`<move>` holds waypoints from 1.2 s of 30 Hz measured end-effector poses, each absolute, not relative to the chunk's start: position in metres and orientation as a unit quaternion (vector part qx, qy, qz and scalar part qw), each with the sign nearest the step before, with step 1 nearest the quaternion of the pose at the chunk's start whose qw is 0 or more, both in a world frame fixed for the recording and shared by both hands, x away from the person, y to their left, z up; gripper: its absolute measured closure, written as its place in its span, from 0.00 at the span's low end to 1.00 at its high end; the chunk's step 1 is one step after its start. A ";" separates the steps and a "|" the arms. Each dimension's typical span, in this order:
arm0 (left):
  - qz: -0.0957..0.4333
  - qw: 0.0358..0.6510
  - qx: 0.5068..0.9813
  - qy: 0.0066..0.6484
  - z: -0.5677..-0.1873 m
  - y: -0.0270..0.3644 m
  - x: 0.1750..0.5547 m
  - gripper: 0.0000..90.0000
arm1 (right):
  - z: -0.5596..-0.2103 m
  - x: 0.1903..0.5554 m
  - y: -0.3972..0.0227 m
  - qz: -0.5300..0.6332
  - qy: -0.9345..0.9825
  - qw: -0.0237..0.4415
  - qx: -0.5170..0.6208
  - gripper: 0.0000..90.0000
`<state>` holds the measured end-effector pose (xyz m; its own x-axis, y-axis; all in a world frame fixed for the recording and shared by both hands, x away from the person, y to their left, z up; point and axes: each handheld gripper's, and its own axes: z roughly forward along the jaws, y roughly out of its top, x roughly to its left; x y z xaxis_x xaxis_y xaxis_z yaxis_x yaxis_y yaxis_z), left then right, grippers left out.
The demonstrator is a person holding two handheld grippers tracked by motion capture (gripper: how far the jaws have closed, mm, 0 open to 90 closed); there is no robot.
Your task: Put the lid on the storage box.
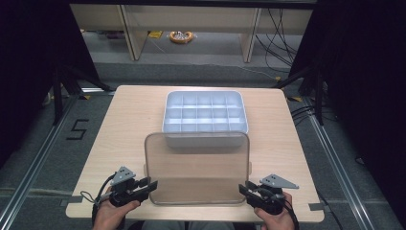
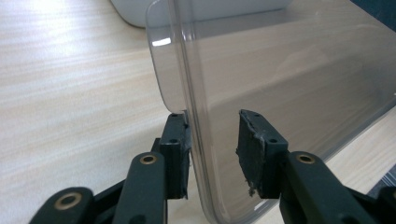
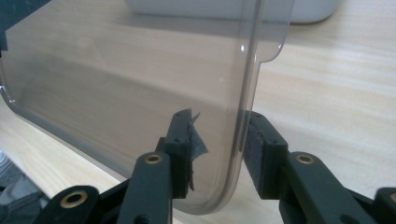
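A clear, smoke-tinted plastic lid (image 1: 196, 167) stands nearly upright on its lower edge at the table's near side, in front of a white compartment tray (image 1: 203, 140). My left gripper (image 1: 152, 184) is at the lid's lower left edge and my right gripper (image 1: 242, 188) at its lower right edge. In the left gripper view the lid (image 2: 280, 70) passes between the jaws of the left gripper (image 2: 212, 135); the left pad touches the rim and a gap stays on the other side. In the right gripper view the lid (image 3: 116, 70) sits between the parted jaws of the right gripper (image 3: 217, 135), its rim against the right pad.
The tray's compartments hold nothing that I can see. The wooden table (image 1: 124, 124) has bare surface left and right of the tray. Beyond the far edge are the floor, desk legs, cables and a yellow coil (image 1: 181, 37).
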<state>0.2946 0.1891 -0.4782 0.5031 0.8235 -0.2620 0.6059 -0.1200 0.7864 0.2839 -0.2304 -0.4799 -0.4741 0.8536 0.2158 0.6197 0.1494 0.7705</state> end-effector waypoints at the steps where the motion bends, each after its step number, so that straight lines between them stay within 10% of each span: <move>1: 0.120 0.454 0.739 0.484 -0.478 0.189 0.295 0.70 | -0.480 0.284 -0.230 0.426 0.746 0.137 0.494 0.73; 36: 0.151 0.468 0.713 0.500 -0.413 0.167 0.399 0.66 | -0.419 0.380 -0.239 0.471 0.699 0.184 0.506 0.72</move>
<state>0.3991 0.1670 -0.4132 0.4552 0.8538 -0.2525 0.5705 -0.0619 0.8189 0.3796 -0.2390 -0.4187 -0.4205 0.8803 0.2197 0.5335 0.0440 0.8447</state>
